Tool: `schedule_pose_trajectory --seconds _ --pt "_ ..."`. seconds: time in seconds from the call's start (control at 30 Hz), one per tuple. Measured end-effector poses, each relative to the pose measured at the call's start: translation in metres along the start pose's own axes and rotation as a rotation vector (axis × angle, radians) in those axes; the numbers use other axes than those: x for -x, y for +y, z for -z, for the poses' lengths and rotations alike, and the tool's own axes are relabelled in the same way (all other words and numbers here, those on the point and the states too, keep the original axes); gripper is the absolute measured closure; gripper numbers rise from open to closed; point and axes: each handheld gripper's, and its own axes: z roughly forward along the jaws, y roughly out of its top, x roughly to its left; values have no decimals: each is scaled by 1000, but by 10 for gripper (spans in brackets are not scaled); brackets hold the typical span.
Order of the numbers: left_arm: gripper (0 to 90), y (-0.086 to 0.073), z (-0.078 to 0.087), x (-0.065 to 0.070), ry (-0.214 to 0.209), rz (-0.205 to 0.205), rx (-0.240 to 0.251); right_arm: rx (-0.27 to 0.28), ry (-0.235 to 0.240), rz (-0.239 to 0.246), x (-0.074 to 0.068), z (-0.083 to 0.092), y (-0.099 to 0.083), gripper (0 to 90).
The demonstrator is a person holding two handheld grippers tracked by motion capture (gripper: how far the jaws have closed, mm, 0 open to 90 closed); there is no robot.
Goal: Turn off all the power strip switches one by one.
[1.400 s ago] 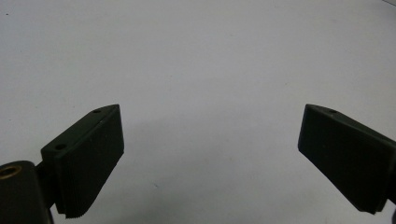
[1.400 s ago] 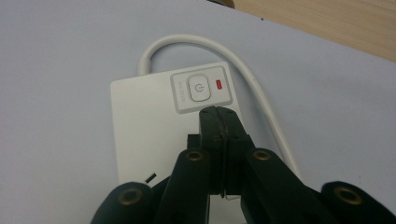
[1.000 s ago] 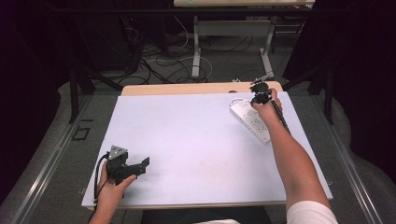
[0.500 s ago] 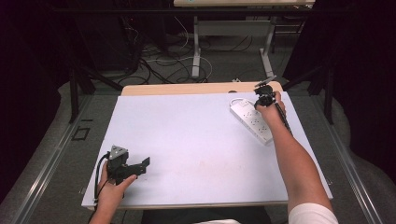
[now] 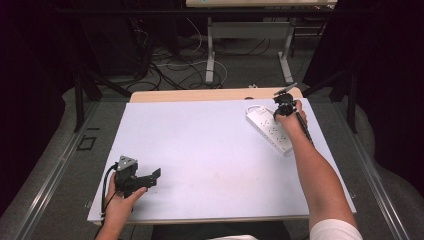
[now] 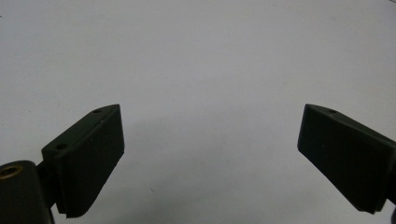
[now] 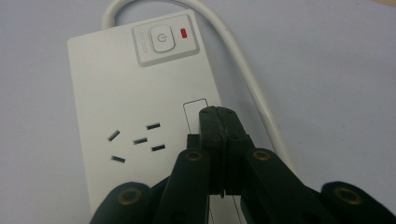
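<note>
A white power strip (image 5: 270, 131) lies at the far right of the white table (image 5: 210, 150), slanted toward the right edge. In the right gripper view the power strip (image 7: 140, 116) shows its power button (image 7: 161, 38) with a red light (image 7: 183, 33) beside it, and its white cord (image 7: 247, 79) curves off to the right. My right gripper (image 5: 282, 102) hovers over the strip's far end; the right gripper (image 7: 219, 116) is shut with nothing between its jaws, tips just short of the button. My left gripper (image 5: 147, 179) rests near the front left corner, and the left gripper (image 6: 210, 154) stands open over bare table.
The wooden desk edge (image 5: 200, 95) shows behind the white surface. Beyond it are cables on the floor (image 5: 175, 65) and metal table legs (image 5: 210, 50). Dark curtains flank both sides.
The right gripper has shifted slightly toward the far end of the power strip. The left gripper has stayed where it was.
</note>
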Motion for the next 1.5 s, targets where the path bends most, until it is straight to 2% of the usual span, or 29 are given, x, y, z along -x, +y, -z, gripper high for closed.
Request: schedule_pose_trajectory --seconds 0.33,0.47,0.53,0.6,0.67,0.73,0.77,0.8,0.93,1.0,1.27,1.37,1.4,1.5 --pt "73 0 0 0 1 1 -3 4 5 -1 0 -1 0 900" --pt "73 0 1 0 3 3 1 8 7 -15 0 -2 0 900" --pt "73 0 1 0 3 1 4 3 9 -19 0 -2 -1 900" --pt "74 0 1 0 3 0 4 -26 4 -10 0 -2 -1 900" --pt "74 0 1 0 3 1 -1 -8 7 -16 1 -3 -2 900" --pt "74 0 1 0 3 0 3 -13 8 -30 0 -2 -2 900" --pt "74 0 1 0 3 0 3 -7 13 -16 1 -2 -3 900" --pt "74 0 1 0 4 2 0 -6 10 -35 0 -2 -3 900" --pt "74 0 0 0 2 0 0 -2 14 -33 1 -2 -3 900" --pt "74 0 0 0 2 -3 -5 4 19 -17 2 -2 -4 900" --pt "74 0 -1 0 1 1 1 0 10 -27 1 -2 -3 900" --pt "74 0 -1 0 1 2 -1 -25 8 -36 1 0 -3 900" --pt "74 0 -1 0 0 2 -2 -10 12 -38 1 -1 -3 900" --pt "74 1 -1 0 -2 2 -4 -10 20 -17 3 0 -4 900"
